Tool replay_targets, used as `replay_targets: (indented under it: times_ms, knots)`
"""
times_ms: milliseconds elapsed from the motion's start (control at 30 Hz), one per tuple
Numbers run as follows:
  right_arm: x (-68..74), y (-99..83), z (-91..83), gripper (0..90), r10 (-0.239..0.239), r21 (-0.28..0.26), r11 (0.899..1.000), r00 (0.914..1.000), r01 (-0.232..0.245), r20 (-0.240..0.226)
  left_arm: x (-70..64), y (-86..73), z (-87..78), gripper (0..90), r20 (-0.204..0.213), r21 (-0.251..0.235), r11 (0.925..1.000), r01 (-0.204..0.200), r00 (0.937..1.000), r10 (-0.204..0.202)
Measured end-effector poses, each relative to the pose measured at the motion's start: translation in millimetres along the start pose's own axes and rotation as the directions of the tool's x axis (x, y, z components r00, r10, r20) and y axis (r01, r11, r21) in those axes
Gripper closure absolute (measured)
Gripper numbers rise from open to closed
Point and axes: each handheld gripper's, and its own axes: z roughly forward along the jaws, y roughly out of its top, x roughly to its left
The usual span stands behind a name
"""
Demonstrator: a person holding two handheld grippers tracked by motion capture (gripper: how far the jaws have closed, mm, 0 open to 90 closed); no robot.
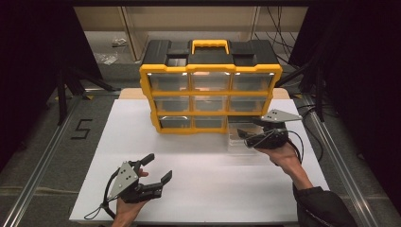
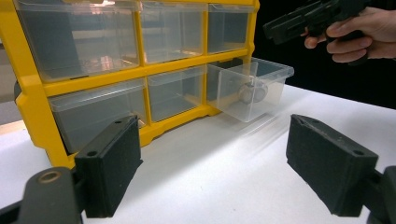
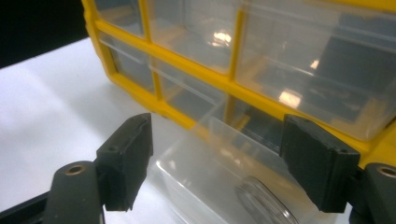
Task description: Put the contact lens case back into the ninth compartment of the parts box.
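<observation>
The drawer [image 2: 250, 88] is sitting pulled out from the bottom right slot of the organizer [image 1: 209, 90], resting on the white surface [image 1: 198, 189]. It is clear plastic, open-topped, and a round, glassy disc [image 2: 252, 92] is lying inside it near the front wall. The right gripper [image 1: 248, 137] is hovering just above the drawer, its jaws spread wide and gripping nothing. The left gripper [image 1: 158, 168] is hanging well apart over the near left of the surface, its jaws also gaping open and empty. The organizer is yellow-framed with clear drawers and a black top.
</observation>
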Motion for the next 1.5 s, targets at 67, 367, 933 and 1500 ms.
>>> replay_targets:
  times_ms: [67, 367, 933, 1500]
  knots:
    - [3.2, 2.0, -1.6, 26.3, 0.0, -0.015, 1.0, 1.0, 0.0, -0.009, 0.0, 0.0, 0.0, 17.5, 0.0, 0.0, 1.0, 0.0, 1.0, 0.0]
    - [15.3, 5.2, -5.6, 26.1, 0.002, -0.063, 0.998, 0.9995, -0.004, -0.033, 0.0, 0.0, 0.0, 17.5, 0.001, 0.0, 1.0, 0.001, 1.0, -0.001]
    - [40.5, -1.2, -12.4, 26.2, -0.018, -0.149, 0.989, 0.9964, 0.006, -0.083, -0.2, -0.1, 0.5, 17.5, 0.007, 0.003, 1.0, 0.006, 1.0, -0.006]
    - [55.1, -22.7, -16.9, 25.8, -0.012, -0.201, 0.979, 0.9929, -0.012, -0.119, -0.2, -0.1, 1.0, 17.4, 0.012, 0.007, 0.9999, 0.007, 0.9999, -0.007]
